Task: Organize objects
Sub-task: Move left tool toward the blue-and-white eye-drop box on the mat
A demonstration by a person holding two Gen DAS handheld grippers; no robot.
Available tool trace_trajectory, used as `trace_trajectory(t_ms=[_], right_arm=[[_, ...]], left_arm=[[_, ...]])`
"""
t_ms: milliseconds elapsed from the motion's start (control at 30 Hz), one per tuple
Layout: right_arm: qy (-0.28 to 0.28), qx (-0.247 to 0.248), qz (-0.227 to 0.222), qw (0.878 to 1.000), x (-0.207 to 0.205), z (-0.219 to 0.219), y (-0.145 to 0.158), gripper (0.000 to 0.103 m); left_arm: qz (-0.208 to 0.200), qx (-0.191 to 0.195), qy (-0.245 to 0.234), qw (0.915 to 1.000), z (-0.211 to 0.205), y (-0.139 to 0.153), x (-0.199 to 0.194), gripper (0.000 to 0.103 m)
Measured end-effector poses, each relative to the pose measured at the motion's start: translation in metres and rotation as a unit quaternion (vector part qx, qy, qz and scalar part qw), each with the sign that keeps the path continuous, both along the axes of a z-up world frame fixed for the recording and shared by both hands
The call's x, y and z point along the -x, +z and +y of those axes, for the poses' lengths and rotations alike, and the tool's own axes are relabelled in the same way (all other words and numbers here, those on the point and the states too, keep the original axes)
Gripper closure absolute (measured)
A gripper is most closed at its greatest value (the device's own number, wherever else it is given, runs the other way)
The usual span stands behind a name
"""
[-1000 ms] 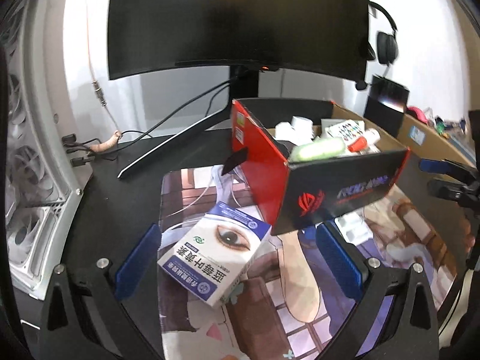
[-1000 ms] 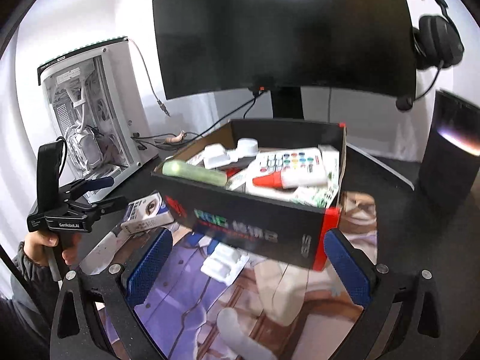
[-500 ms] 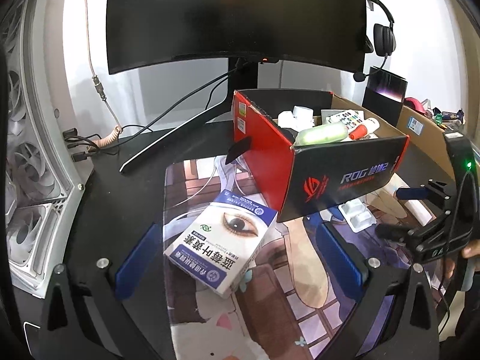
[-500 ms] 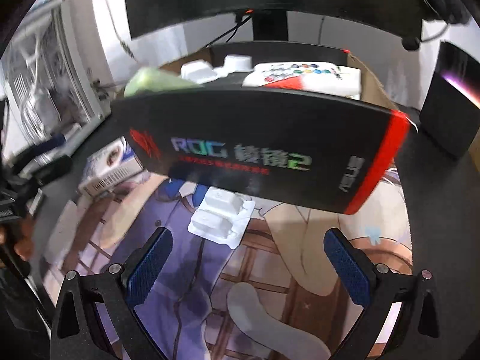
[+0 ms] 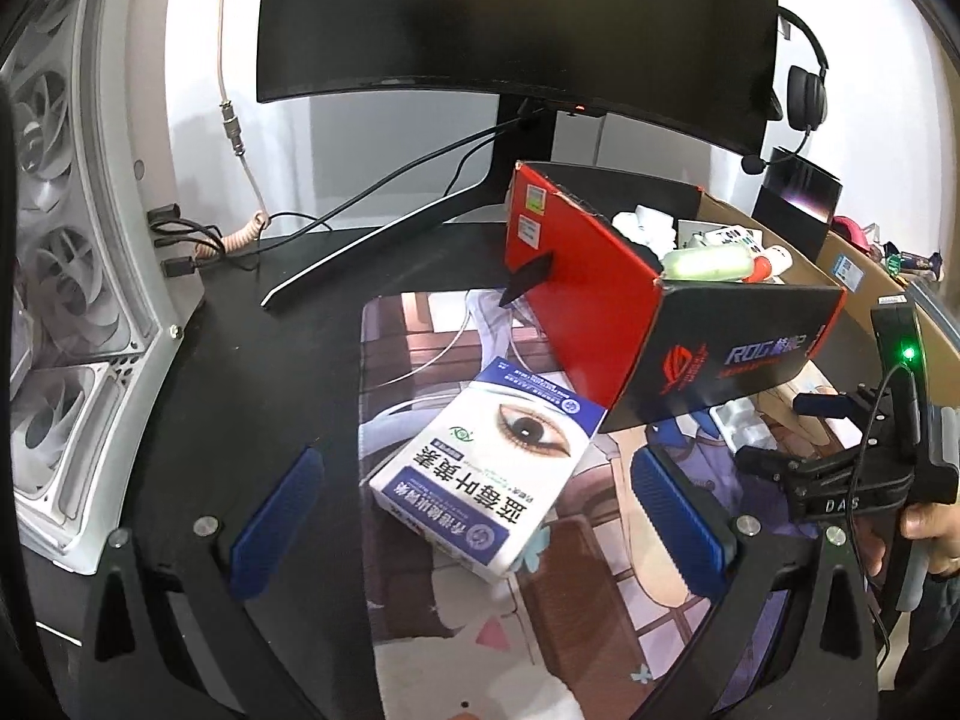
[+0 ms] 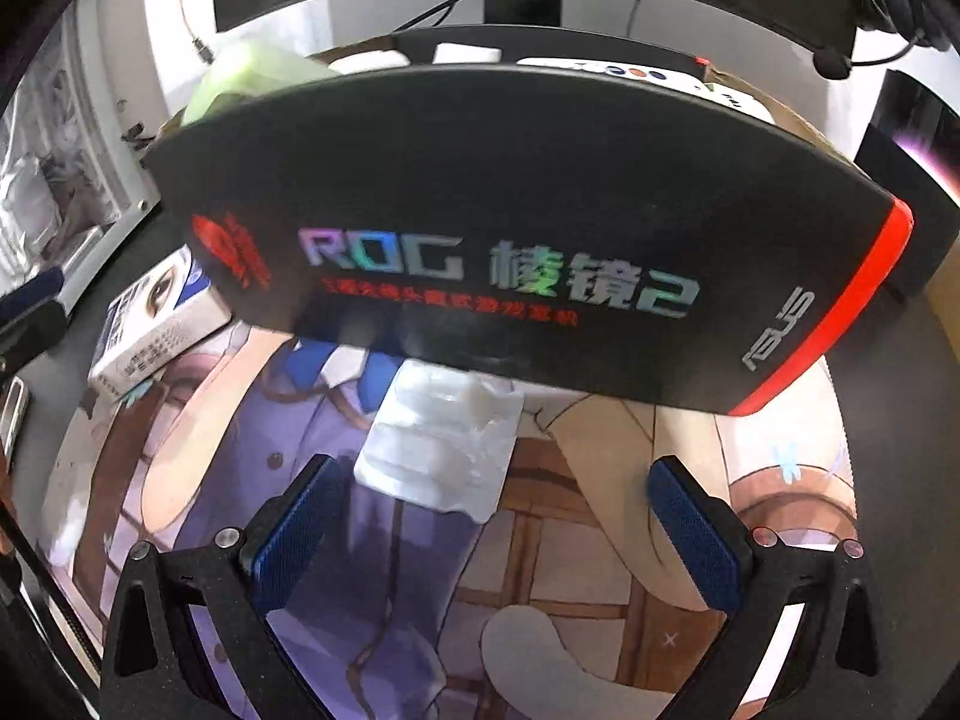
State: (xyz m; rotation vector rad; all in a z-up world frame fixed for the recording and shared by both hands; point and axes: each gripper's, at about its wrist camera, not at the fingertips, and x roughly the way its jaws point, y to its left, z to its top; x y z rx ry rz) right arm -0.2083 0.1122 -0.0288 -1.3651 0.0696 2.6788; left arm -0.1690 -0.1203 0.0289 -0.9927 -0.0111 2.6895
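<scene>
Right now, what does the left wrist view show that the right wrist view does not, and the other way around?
Only the left wrist view shows the red side of the ROG box, the whole eye-print medicine box between the open left gripper, and the right gripper from outside, held in a hand.

Only the right wrist view shows the white blister pack clearly, just ahead of the open right gripper, and the full ROG lettering.

Both show the ROG box, the medicine box, the green tube, the monitor and the printed desk mat.

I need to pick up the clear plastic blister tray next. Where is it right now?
In the right wrist view the blister tray lies flat on the printed desk mat, just below the black ROG box, ahead of the open right tool, nearer its left finger.
</scene>
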Motion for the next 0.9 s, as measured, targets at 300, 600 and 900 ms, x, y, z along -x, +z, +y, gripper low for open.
trace_trajectory(t_ms=[300, 600, 900], right_arm=[[-0.034, 0.008, -0.001, 0.999, -0.001, 0.023, -0.004, 0.001], [-0.016, 0.010, -0.006, 1.000, -0.017, 0.052, -0.008, 0.001], [-0.011, 0.008, -0.010, 1.000, -0.030, 0.075, -0.010, 0.000]], left_arm=[[-0.006, 0.007, -0.003, 1.0000, 0.003, -0.006, 0.003, 0.000], [-0.011, 0.010, -0.007, 0.9999, 0.007, -0.010, 0.006, 0.000], [-0.015, 0.008, -0.010, 0.9998, 0.010, -0.012, 0.008, 0.000]])
